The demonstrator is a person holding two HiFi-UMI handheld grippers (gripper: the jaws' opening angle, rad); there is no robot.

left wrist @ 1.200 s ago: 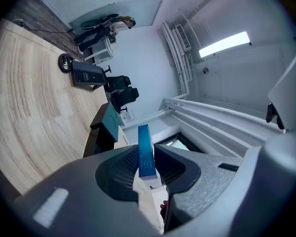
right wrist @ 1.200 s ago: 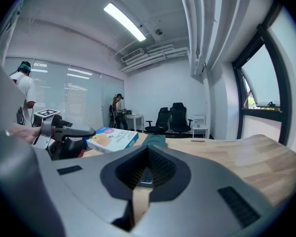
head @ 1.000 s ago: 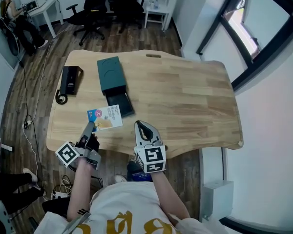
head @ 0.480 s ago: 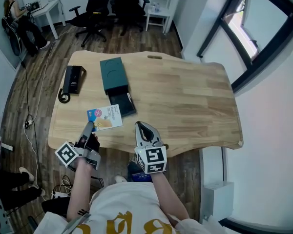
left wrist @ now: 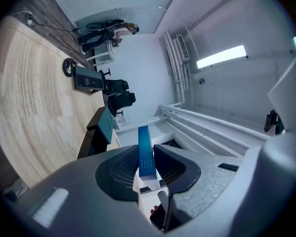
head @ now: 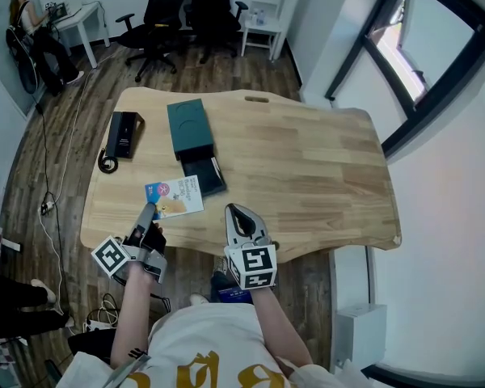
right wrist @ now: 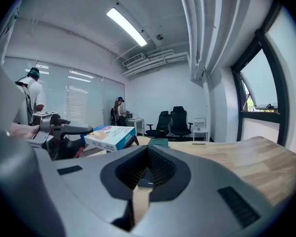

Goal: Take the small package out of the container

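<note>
**Head view, with both gripper views.** The dark teal container (head: 187,124) lies on the wooden desk (head: 315,168), and its black inner tray (head: 199,170) is slid out on the side nearer the person.

The small package (head: 175,196) is a flat blue-and-white box printed in colour. It is outside the container, just beside the near-left corner of the tray. No view shows whether its underside touches the desk.

**Left gripper** (head: 148,213): it sits at the near-left of the container, at the corner of the package farthest from the container. In the left gripper view the package (left wrist: 144,139) appears edge-on as a thin blue slab. The left gripper (left wrist: 147,158) is clamped on it, with both ribbed pads (left wrist: 126,167) pressed against its flat faces. The jaws stand only as far apart as the thickness of the box.

**Right gripper** (head: 234,210): it is held at the near edge of the desk, on the near-right of the container and clear of the package. Its own view shows the right gripper (right wrist: 148,167) closed and empty, the jaw tips together. From this side the package (right wrist: 110,137) is visible in the other gripper.

A black device (head: 123,132) with a coiled cable lies left of the container, well apart from it.
</note>
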